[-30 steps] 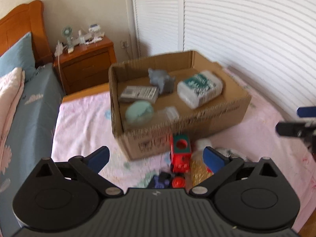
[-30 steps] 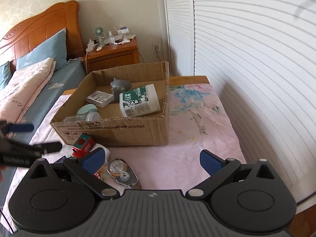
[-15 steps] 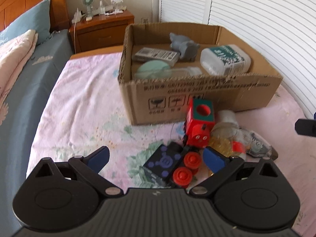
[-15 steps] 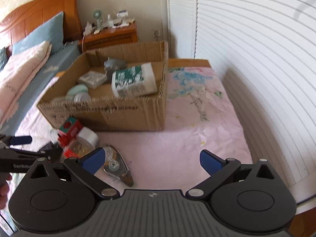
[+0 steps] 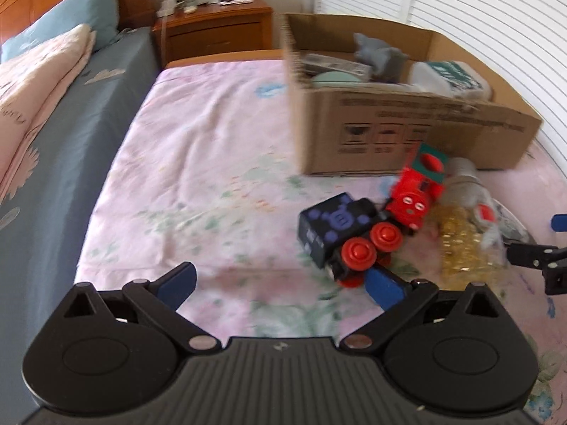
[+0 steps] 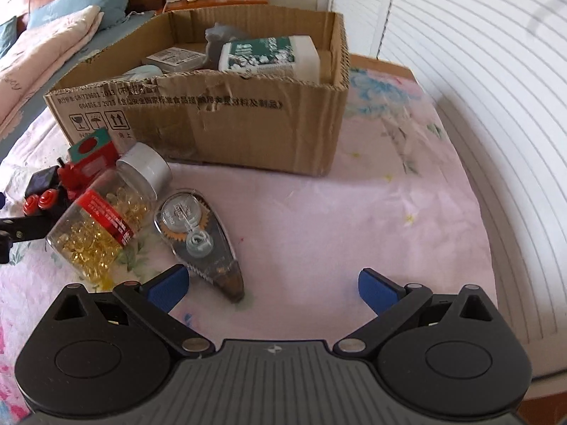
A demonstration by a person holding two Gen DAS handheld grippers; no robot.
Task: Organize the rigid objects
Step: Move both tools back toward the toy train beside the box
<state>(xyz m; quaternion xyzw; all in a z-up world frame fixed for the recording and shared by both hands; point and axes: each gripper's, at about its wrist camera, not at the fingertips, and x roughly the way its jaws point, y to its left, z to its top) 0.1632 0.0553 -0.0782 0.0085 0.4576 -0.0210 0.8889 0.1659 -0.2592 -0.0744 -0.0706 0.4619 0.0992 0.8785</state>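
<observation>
— Looking at the jaws first: both the left gripper (image 5: 281, 279) and the right gripper (image 6: 273, 287) are wide open and hold nothing.

— And the things to sort?

— The toy train (image 5: 375, 226), the capsule jar (image 6: 106, 212) and the tape dispenser (image 6: 198, 230) lie on the bedsheet (image 5: 212, 163), in front of the cardboard box (image 6: 230, 120). I think the left one should center on the train before closing.

— Any difference between views?

— Only the right view shows the dispenser clearly.
</observation>
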